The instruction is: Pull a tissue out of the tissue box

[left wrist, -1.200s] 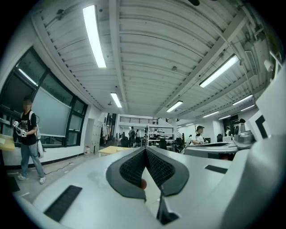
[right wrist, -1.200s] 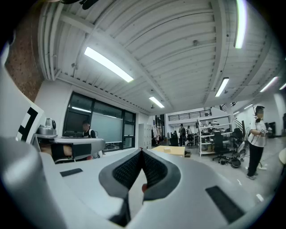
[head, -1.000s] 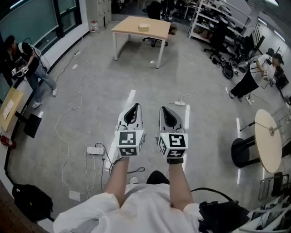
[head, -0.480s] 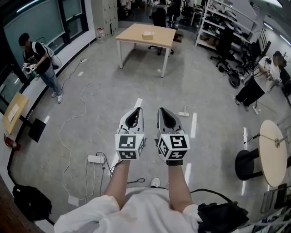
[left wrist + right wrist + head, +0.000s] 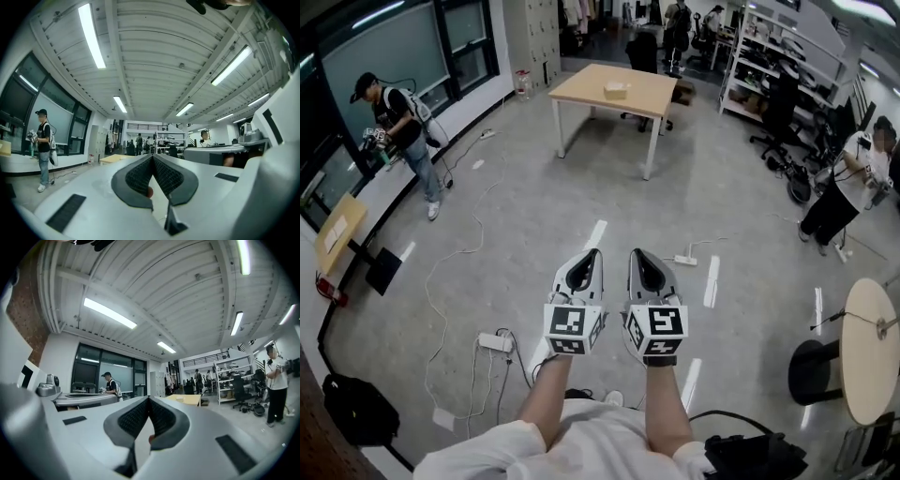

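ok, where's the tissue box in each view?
Head view: tissue box top centre, on the wooden table.
Left gripper view: wooden table left of centre, far back; the tissue box is too small to make out.
Right gripper view: tissue box right of centre, on the wooden table.
Shared landmark: the wooden table.

A grey floor [image 5: 741, 187] with trailing cables [image 5: 450, 272], a wooden table [image 5: 591, 89] ahead, dark windows [image 5: 375, 61] left, shelving [image 5: 759, 56] right, strip lights [image 5: 91, 35] overhead.
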